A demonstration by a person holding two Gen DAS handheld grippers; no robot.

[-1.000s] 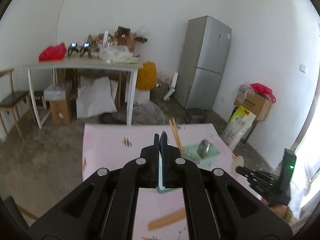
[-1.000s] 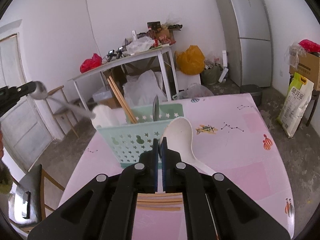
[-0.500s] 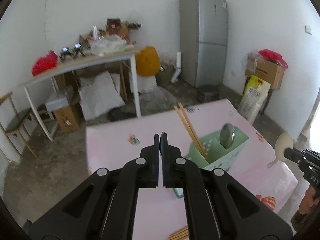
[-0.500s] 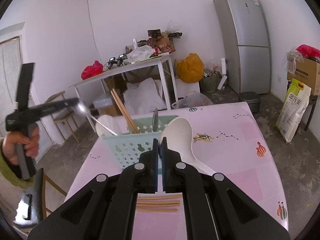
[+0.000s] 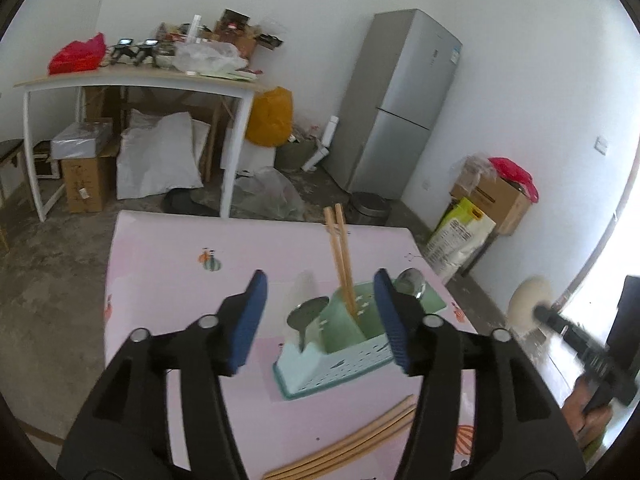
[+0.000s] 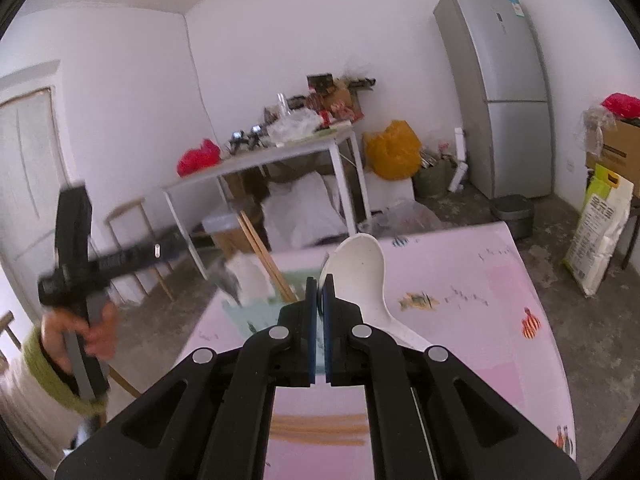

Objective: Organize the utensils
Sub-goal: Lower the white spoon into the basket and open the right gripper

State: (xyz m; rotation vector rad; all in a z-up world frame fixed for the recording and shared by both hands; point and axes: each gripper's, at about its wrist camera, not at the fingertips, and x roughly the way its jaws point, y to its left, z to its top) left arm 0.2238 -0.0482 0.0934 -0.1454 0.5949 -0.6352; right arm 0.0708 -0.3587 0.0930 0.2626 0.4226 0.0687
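Right claw (image 6: 319, 288) clamped on white spoon (image 6: 356, 268) above table (image 6: 480, 280); left claw (image 5: 320, 316) spread, empty.
Probably light, stiff, slick plastic; best pinched mid-handle, then dropped into caddy (image 5: 344, 360) beside chopsticks (image 5: 340, 256).

Left gripper (image 5: 320, 316) fills the lower centre of its frame, blue pads (image 5: 250, 322) spread wide apart; right gripper (image 6: 319, 320), lower centre, has pads closed on the white spoon (image 6: 360, 276).
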